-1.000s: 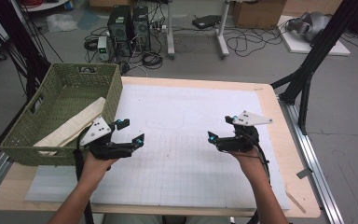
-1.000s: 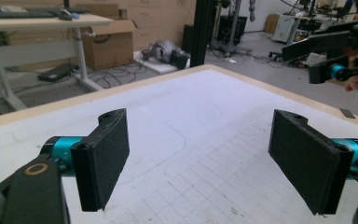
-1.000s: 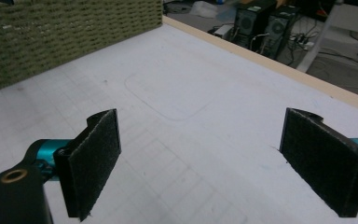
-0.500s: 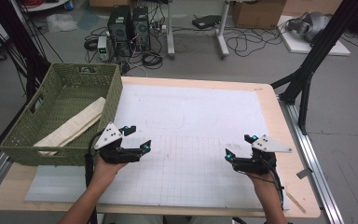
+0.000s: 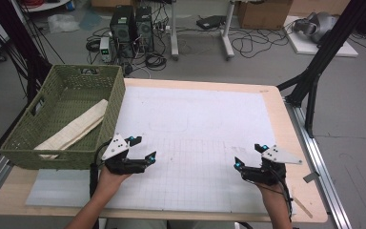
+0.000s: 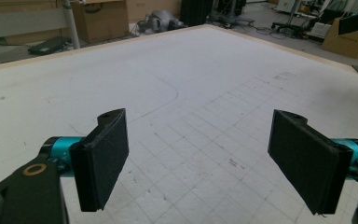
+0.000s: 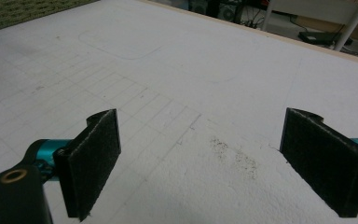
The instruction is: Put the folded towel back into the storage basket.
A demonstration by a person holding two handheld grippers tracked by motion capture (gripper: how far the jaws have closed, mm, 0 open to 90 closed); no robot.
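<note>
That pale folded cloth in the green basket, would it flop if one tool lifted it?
Probably floppy: the folded cloth sags along the basket floor and leans up one wall. Likely light, being thin fabric. Its folds may well come undone if lifted by one end.

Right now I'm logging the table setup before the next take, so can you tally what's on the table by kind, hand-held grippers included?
Green woven plastic basket: 1
Folded cream cloth, lying in the basket: 1
White gridded mat covering the tabletop: 1
Hand-held grippers, left gripper and right gripper, both with fingers apart and holding nothing: 2
Total: 5
</note>
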